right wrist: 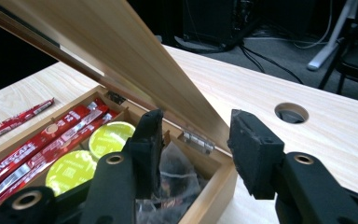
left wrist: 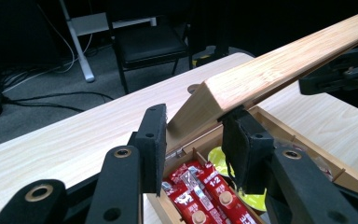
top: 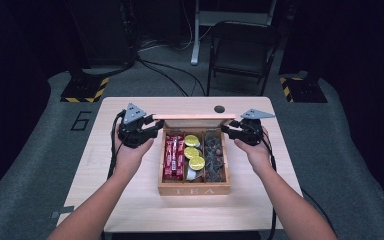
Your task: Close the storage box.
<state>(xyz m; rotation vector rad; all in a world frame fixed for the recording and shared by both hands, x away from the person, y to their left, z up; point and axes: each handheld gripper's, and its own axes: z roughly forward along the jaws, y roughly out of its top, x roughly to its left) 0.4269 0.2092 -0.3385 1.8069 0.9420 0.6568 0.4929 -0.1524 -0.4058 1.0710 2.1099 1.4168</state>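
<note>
A wooden tea box (top: 194, 190) stands mid-table with its lid (top: 192, 116) raised on its rear hinges. Inside lie red sachets (top: 174, 156), yellow capsules (top: 192, 150) and dark wrapped bags (top: 214, 152). My left gripper (top: 152, 131) is at the lid's left end. In the left gripper view the lid (left wrist: 279, 65) has its corner between the pads of that gripper (left wrist: 193, 135), which lie against it. My right gripper (top: 227, 129) holds the lid's right end. In the right gripper view the lid (right wrist: 121, 51) slopes down between the jaws of that gripper (right wrist: 196, 140), above the hinge.
A loose red sachet (right wrist: 14, 122) lies on the table beside the box. A round cable hole (top: 219, 108) sits near the table's far edge. A black folding chair (top: 242, 50) and cables are on the floor beyond the table.
</note>
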